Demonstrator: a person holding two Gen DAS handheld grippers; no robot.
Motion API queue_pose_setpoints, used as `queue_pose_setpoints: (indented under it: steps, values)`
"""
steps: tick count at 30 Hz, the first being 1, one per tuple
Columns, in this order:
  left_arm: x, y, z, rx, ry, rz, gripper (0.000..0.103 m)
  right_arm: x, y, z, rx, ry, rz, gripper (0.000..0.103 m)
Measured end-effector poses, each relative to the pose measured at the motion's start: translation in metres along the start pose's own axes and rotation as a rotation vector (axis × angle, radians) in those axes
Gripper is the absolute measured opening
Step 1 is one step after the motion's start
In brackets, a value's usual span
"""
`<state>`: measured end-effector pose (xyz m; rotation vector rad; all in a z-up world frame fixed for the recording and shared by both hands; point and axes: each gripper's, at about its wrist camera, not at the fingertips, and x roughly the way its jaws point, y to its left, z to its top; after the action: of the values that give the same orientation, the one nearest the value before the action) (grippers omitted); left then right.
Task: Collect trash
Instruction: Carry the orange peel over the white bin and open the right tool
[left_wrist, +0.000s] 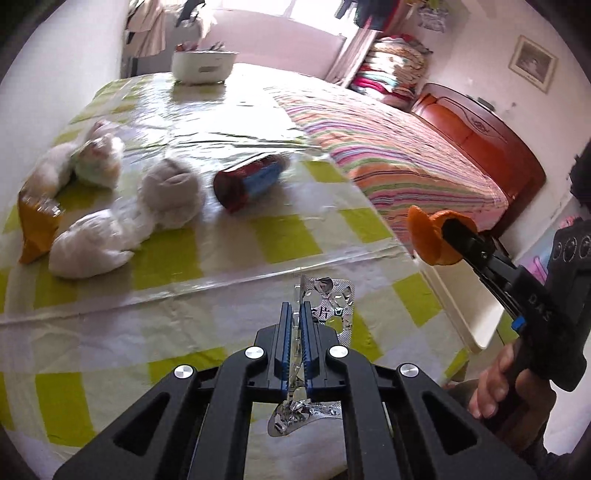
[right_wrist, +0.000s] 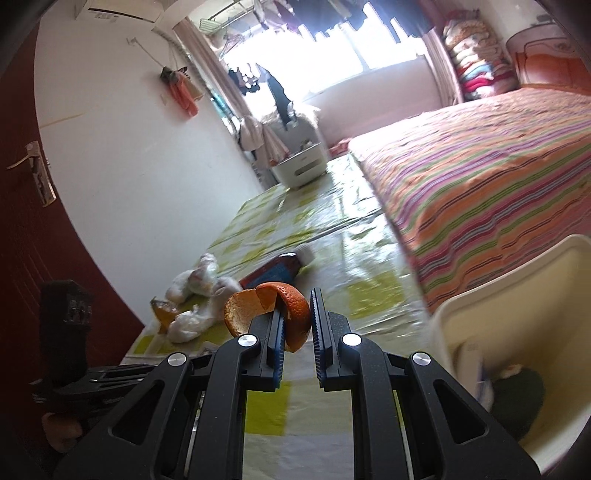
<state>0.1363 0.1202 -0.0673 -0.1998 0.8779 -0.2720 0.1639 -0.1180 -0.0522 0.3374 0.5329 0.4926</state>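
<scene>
Reading "DAS" on right gripper (left_wrist: 434, 236), pinching orange peel (left_wrist: 424, 240).

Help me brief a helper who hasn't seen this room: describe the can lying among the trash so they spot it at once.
Beside the striped bed lies a yellow-checked floor sheet with a cluster of litter. The can lies on its side at the cluster's bed-side end. It alone is red and blue; its neighbours are white crumpled bags and an orange wrapper.
</scene>
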Motion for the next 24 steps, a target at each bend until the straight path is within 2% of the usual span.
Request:
queue_pose_setpoints:
  steps: [18,24]
  values:
    - [0.039,-0.094,0.017,0.1,0.02,-0.157,0.005,-0.063,-0.073,0.003,0.063,-0.161,-0.278,0.013]
    - [0.051,-0.116,0.021,0.102,0.026,-0.182,0.005,-0.074,-0.084,0.002,0.092,-0.199,-0.328,0.015]
